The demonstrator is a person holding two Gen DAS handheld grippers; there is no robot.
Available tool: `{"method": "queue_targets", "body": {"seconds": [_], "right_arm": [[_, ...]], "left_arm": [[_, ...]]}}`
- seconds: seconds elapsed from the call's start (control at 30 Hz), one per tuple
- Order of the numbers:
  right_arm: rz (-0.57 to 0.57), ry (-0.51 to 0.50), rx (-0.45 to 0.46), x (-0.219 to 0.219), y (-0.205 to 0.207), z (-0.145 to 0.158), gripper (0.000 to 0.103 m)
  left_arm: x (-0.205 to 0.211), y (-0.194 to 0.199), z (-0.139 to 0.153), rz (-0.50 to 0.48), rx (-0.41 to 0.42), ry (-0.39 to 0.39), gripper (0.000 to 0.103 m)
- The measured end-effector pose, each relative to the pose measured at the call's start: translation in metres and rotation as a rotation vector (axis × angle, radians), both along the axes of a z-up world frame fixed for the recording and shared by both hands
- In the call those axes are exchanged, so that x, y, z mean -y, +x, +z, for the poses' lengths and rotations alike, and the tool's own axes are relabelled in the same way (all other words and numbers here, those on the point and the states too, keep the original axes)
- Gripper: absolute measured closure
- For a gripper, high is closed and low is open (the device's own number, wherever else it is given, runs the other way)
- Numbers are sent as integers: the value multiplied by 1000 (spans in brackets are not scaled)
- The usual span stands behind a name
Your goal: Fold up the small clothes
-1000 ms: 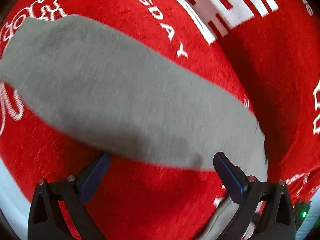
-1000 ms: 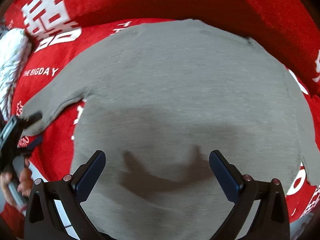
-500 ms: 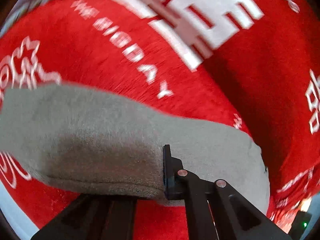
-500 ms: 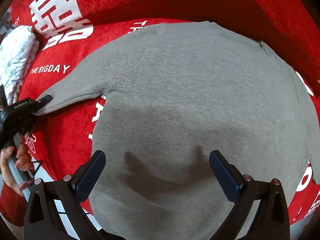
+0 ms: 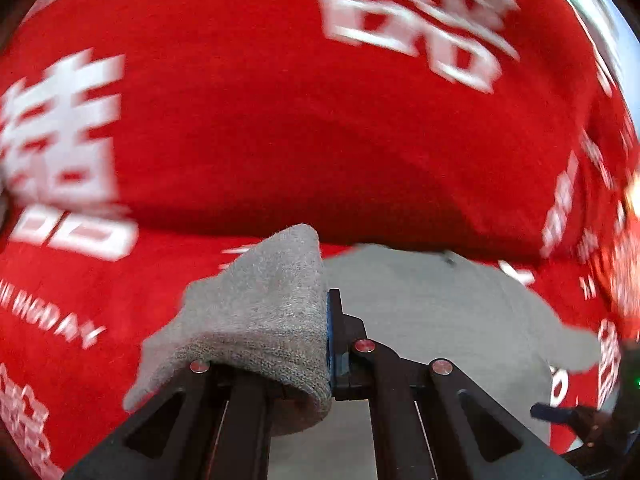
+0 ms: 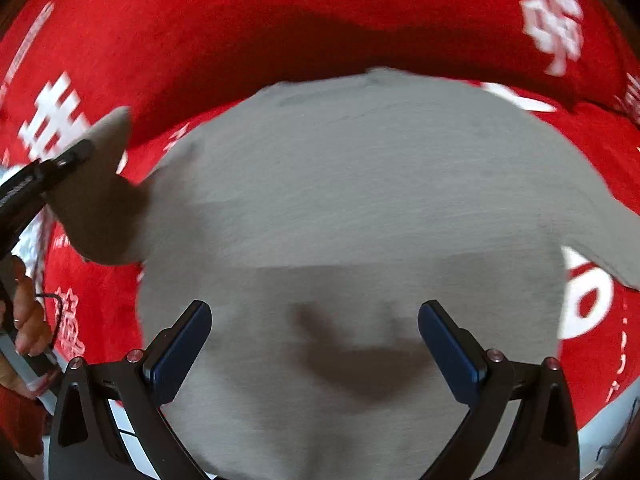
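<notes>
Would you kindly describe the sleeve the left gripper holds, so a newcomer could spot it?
A grey top lies flat on the red cloth. Its sleeve is raised off the cloth, pinched in the left gripper. The other sleeve lies flat.

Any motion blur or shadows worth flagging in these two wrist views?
Left wrist: white print on the red blanket streaks with motion blur; the clamped grey sleeve stays sharp. Right wrist: mild blur, and the right gripper casts a dark shadow on the grey shirt.
</notes>
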State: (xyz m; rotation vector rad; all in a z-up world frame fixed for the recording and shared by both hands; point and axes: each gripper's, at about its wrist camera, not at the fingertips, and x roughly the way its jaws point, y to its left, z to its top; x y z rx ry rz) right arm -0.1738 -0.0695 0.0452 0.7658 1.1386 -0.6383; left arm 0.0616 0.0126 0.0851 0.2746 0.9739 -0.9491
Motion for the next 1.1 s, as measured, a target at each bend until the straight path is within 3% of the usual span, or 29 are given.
{"method": "queue_targets", "body": {"seconds": [0.07,0.2,0.3,0.37,0.4,0.43,0.47,0.53,0.67,0.8,0.9,1.0,1.1], "right_arm": [[-36,-9,-7,17,-20,-1,0],[-102,16,-36,48,-52,-15,0],[-136,44,-51,58,-64,-27,0],[-142,49,-55,62,-65,-31,0],[-140,48,-55,64,-64,-31,0],[-135,44,-53,64,-61,-30,0],[-128,39,-50,65,-59,-29,0],[-98,19,-32,68,-53,-21,0],[33,-58,13,57,-16,-3,0],[285,-169,34,20,52,13,0],[503,-286,-47,-16,113,1,0],[650,-388,-147,-43,152,-25,0],[694,-489,-201,-53,175,-42,1]], "left_arm": [[42,-30,-15,-89,17,56,97],[104,-94,-69,-225,92,253,97],[110,-114,-102,-242,114,365,97],[99,-119,-99,-243,159,351,96],[96,-121,-99,-248,156,358,89],[93,-120,-97,-257,136,361,64],[86,-117,-93,-254,113,352,31],[60,-109,-72,-201,106,290,11],[7,-88,-46,-79,119,281,11],[-54,-45,-49,122,73,340,11],[-83,-20,-71,212,-41,388,11],[-99,-12,-89,258,-124,388,11],[-94,-20,-89,289,-174,339,11]]}}
